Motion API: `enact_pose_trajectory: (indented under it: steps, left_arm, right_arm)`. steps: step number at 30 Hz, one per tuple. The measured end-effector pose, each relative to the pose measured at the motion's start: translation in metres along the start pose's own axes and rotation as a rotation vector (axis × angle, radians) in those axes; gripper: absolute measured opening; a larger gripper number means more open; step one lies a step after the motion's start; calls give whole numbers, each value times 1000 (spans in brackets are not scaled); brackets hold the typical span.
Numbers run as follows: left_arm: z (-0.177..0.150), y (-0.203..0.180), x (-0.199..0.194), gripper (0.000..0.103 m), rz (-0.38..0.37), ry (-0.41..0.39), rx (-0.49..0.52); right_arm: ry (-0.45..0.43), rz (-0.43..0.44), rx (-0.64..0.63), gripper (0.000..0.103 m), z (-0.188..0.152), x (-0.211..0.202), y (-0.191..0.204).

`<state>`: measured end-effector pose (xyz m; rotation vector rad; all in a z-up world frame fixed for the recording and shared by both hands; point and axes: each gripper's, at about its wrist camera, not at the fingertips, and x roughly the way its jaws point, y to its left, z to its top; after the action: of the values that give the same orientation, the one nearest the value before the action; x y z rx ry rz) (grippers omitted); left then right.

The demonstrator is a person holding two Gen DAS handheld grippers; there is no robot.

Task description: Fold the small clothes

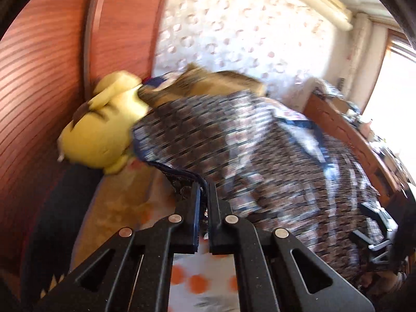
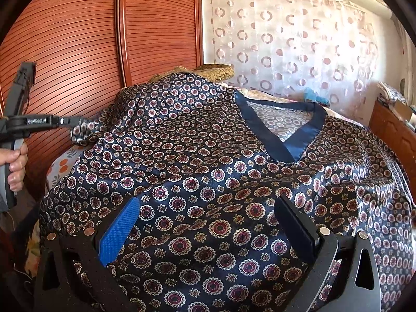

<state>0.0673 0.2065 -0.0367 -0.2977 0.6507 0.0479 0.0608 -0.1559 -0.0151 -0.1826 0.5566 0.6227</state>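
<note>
Satin navy top (image 2: pixel 208 171) with medallion print and plain V-neck band, spread on bed (image 1: pixel 124 202), left gripper (image 1: pixel 204 195) fingers clamped on its sleeve edge, right gripper (image 2: pixel 208 223) fingers spread wide above it, left view motion-blurred, hem cut off.

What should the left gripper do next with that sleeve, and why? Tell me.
Probably carry the sleeve inward over the shirt's chest. The left gripper is shut on its hem, lifted, while the right gripper rests open over the front.
</note>
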Motion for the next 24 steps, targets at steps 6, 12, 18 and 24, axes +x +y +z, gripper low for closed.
enact_pose_trajectory:
  steps: [6, 12, 18, 24]
  left_arm:
    - [23, -78, 4, 5, -160, -5, 128]
    - [21, -154, 17, 5, -294, 50, 252]
    - [16, -181, 9, 6, -321, 55, 275]
    - [23, -165, 1, 57, -237, 31, 274]
  right_arm:
    - [-3, -19, 50, 103, 1, -12, -23]
    - [-45, -84, 89, 103, -3, -37, -47]
    - [-42, -103, 123, 103, -14, -48, -58]
    - [-33, -87, 122, 103, -15, -49, -57]
